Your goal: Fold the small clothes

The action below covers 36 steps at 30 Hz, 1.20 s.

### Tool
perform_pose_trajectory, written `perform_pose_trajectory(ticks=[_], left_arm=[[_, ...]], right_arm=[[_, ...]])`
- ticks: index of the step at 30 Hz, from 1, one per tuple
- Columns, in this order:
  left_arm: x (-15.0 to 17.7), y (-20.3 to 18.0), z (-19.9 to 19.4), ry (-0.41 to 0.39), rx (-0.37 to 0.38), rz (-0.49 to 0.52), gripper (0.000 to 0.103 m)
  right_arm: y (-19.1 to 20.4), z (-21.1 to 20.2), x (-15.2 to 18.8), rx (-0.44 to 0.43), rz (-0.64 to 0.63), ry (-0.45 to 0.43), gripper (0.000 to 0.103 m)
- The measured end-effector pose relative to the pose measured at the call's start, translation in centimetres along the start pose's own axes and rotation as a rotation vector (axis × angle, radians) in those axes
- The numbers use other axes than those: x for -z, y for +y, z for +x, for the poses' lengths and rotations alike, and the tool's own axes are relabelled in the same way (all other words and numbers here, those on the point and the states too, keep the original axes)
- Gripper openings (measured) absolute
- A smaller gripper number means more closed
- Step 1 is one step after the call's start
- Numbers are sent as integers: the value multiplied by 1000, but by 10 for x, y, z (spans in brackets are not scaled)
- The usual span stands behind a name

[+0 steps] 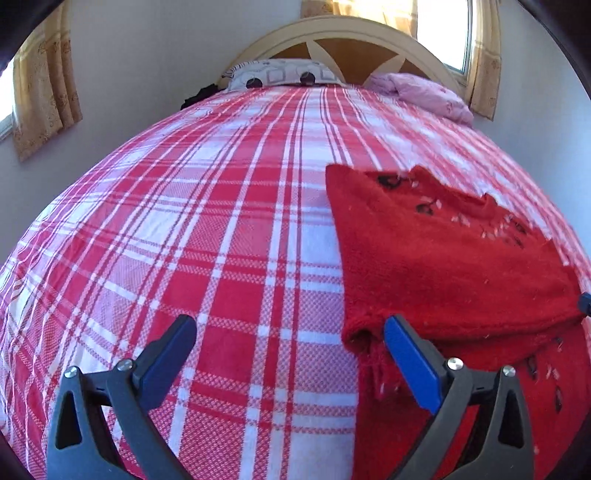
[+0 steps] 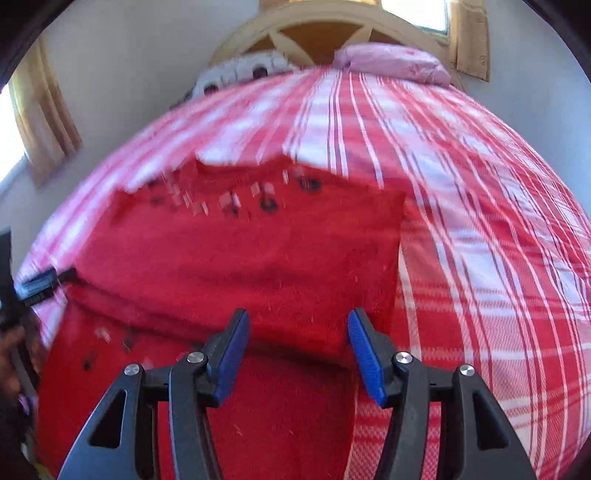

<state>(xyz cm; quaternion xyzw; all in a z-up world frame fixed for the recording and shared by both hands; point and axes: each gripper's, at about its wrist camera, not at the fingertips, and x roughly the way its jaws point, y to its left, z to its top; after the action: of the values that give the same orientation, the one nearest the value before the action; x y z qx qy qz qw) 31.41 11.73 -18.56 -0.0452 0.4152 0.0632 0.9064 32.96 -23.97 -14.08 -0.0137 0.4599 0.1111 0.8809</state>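
On the bed [image 1: 221, 206], spread with a red-and-white plaid cover, lies a red knitted garment [image 1: 443, 251] with small dark and pale markings near its far edge. It has been folded over on itself – an upper layer rests on a lower one, and the fold runs along the near side, where a thick rolled edge shows. In the left wrist view it sits to the right of the middle of the bed; in the right wrist view it fills the left and centre.

The left hand-held gripper [image 1: 291, 328] stands wide apart, nothing between its blue pads. Its right finger [image 1: 410, 358] is at the near left corner of the garment, in front of the rolled edge; whether it touches the cloth I cannot tell. Its left finger is over bare plaid cover.

The right hand-held gripper [image 2: 298, 328] is parted about halfway and grips nothing – its pads hang just above the near folded edge of the garment, with red cloth seen through the gap but not pinched. That view is blurred.

At the head of the bed a patterned pillow [image 1: 280, 74] and a bundle of pink cloth [image 1: 424, 92] lie against a curved cream headboard [image 1: 351, 29], with curtained windows [image 1: 40, 92] to either side.
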Motion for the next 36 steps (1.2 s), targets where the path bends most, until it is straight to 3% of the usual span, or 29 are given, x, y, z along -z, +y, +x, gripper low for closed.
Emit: perform_pose_trajectory(ticks=[3,7,14,23,36], left_arm=[[0,10,12,49,68,-57,103],[6,16,-7,50,65,-81,103],[57,14,-54,32,91,5,103],[110,-6,-95,16,88,150,103],[166,3,-130,-7,130,164,103]], right_arm=[[-5,0,3,23,0,-11,57],[-9,-32,11,-29,70,-50,57],[-4,-44,66,15,39,49,57],[4,-90,127,39,37,-1,57],[24,-131,201,75,46,-35,57]])
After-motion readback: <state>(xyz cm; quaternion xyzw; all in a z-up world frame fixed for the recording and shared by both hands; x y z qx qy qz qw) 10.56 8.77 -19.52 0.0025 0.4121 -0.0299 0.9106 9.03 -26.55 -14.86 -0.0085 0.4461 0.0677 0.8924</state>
